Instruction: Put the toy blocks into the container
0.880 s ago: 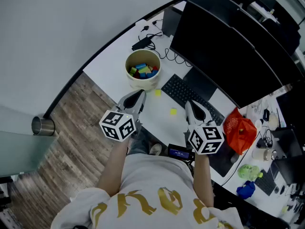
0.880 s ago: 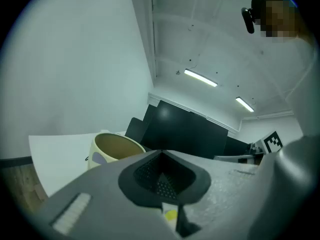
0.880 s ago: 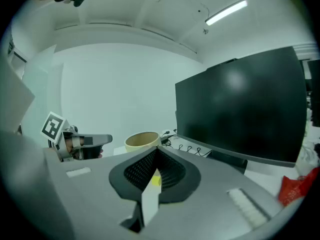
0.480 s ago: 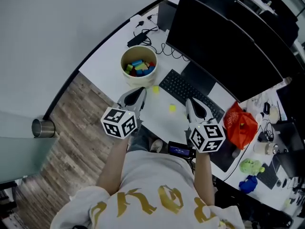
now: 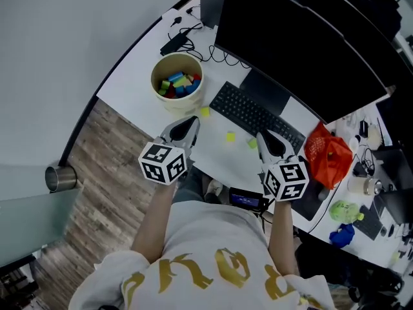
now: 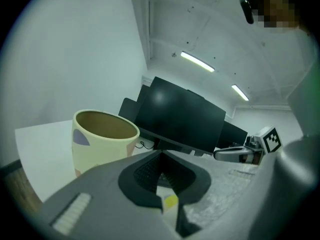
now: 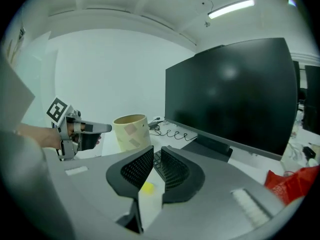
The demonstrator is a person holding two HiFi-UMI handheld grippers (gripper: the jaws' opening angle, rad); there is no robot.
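On the left gripper the fingers are closed, on the right gripper barely parted, both empty; three toy blocks lie by the front edge of the counter, near the container; best to spread wide and straddle one squarely.

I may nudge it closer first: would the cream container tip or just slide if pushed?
It probably slides: the container looks broad, straight-walled and flat-based. The blocks inside likely keep its weight low. The smooth white desk should offer little grip, so push low.
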